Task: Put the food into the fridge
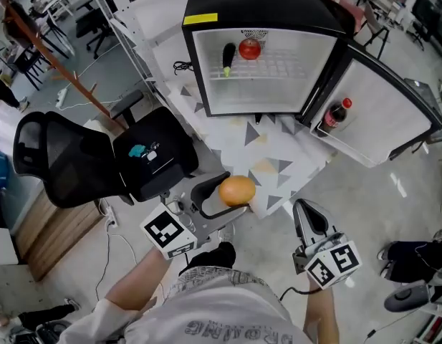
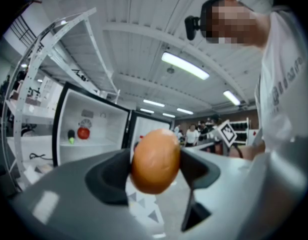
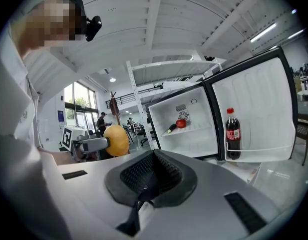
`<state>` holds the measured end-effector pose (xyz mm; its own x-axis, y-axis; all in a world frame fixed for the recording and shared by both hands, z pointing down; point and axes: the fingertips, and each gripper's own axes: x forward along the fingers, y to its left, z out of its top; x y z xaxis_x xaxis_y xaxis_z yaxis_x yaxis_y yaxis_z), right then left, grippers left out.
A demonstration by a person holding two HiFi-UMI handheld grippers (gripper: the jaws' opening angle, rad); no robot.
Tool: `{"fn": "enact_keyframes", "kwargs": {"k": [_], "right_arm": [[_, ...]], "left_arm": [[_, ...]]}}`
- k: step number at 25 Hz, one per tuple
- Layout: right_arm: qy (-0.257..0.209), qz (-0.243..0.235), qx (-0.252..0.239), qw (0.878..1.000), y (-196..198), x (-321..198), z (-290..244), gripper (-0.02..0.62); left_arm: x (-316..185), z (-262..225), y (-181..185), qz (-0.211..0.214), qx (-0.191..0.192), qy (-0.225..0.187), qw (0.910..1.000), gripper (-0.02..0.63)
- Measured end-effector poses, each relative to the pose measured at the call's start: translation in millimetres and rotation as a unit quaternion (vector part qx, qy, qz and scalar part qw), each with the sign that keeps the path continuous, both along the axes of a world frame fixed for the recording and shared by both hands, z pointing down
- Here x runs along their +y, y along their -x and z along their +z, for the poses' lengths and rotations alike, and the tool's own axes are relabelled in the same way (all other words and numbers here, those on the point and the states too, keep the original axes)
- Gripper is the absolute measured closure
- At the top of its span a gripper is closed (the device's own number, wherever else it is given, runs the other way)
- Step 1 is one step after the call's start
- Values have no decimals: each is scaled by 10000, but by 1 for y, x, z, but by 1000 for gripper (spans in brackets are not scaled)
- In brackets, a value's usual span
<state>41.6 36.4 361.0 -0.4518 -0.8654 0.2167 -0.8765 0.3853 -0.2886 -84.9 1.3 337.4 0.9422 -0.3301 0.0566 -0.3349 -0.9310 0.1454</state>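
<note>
Grey workshop floor (image 1: 392, 185) carries a small black fridge (image 1: 263, 9), ahead of both grippers and well apart from them. Its door (image 1: 382, 110) hangs wide open, ahead of the right gripper (image 1: 306, 213). A black office chair (image 1: 63, 156) stands close on the left gripper's (image 1: 231, 194) outer side. A triangle-patterned mat (image 1: 278, 153) lies between the grippers and the fridge. A cola bottle (image 1: 337, 115) sits in the door rack; a red tomato (image 1: 250, 48) and a dark eggplant (image 1: 228, 57) rest on the fridge shelf. The left gripper is clamped on an orange (image 2: 154, 159), held level and aimed at the open fridge. The right gripper's jaws are pressed together with nothing in them.
</note>
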Motion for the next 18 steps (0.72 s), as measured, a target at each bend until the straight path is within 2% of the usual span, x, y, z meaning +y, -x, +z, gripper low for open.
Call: {"fn": "enact_keyframes", "kwargs": {"k": [10, 18], "right_arm": [[6, 269, 6, 9996, 12, -61, -8, 594], [0, 294, 26, 9996, 21, -87, -10, 594]], "left_arm": [[-63, -1, 18, 180, -7, -39, 9998, 295], [-89, -3, 24, 198, 10, -70, 9998, 295]]}}
